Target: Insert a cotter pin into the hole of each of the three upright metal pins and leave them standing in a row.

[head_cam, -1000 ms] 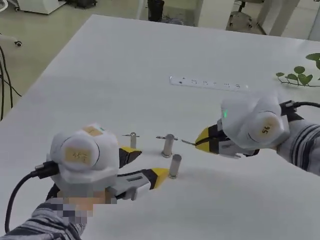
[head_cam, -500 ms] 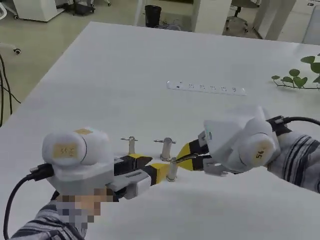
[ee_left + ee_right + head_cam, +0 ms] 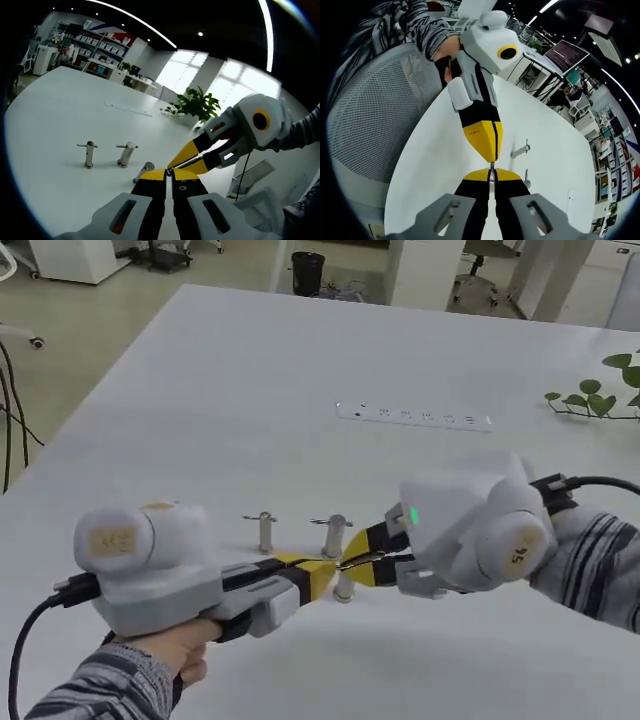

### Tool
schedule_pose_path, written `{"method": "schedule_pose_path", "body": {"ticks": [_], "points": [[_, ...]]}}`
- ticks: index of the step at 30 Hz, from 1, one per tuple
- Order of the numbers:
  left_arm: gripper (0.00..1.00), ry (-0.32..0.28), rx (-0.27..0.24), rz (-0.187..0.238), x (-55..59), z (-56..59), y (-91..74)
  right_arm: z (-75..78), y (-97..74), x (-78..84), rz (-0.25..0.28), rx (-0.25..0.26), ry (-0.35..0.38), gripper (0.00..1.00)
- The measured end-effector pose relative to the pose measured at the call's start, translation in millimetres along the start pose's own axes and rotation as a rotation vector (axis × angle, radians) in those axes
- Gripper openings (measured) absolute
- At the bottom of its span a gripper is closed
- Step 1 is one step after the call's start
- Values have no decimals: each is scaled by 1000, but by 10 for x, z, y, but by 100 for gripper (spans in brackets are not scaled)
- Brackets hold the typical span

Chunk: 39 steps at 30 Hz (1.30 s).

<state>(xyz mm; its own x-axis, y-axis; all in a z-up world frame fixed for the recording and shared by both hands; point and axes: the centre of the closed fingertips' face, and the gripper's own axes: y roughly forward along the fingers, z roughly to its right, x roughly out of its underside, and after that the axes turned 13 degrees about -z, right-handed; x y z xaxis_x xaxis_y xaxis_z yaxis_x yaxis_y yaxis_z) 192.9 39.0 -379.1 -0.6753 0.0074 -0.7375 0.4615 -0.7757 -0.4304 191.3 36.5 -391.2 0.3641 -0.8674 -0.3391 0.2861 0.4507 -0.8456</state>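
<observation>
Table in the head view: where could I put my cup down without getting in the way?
Best is the broad bare table left of and beyond the power strip. The band between the strip and the three metal pins is also free. It is crowded where the left tool and right tool meet at a cotter pin.

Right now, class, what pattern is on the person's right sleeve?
Grey with dark stripes on the right sleeve; the head view shows it best.
</observation>
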Motion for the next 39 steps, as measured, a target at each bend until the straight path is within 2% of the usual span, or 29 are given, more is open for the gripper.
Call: {"method": "schedule_pose_path", "body": {"ticks": [2, 5, 11, 18, 20, 22, 24, 26, 33, 39], "points": [[0, 47, -10, -3, -3, 5, -7, -1, -5, -5, 4, -1, 7, 0], [0, 75, -15, -15, 12, 15, 1, -5, -8, -1, 6, -1, 15, 0], [0, 279, -41, -67, 63, 23, 15, -25, -11, 30, 22, -40, 103, 0], [0, 390, -28, -92, 112, 57, -3, -71, -16, 77, 38, -78, 180, 1], [0, 450, -31, -114, 141, 65, -8, -83, -14, 87, 43, -87, 203, 1], [0, 475, -26, -119, 156, 77, -16, -104, -12, 95, 45, -99, 217, 1], [0, 492, -6, -99, 145, 108, -36, -120, -11, 102, 47, -105, 224, 0], [0, 528, 0, -106, 163, 121, -50, -148, -10, 101, 51, -118, 230, 1], [0, 560, 18, -107, 194, 144, -84, -244, -4, 63, 73, -163, 249, 1], [0, 588, 56, -109, 229, 218, -107, -305, 0, 17, 93, -192, 266, 2]]}}
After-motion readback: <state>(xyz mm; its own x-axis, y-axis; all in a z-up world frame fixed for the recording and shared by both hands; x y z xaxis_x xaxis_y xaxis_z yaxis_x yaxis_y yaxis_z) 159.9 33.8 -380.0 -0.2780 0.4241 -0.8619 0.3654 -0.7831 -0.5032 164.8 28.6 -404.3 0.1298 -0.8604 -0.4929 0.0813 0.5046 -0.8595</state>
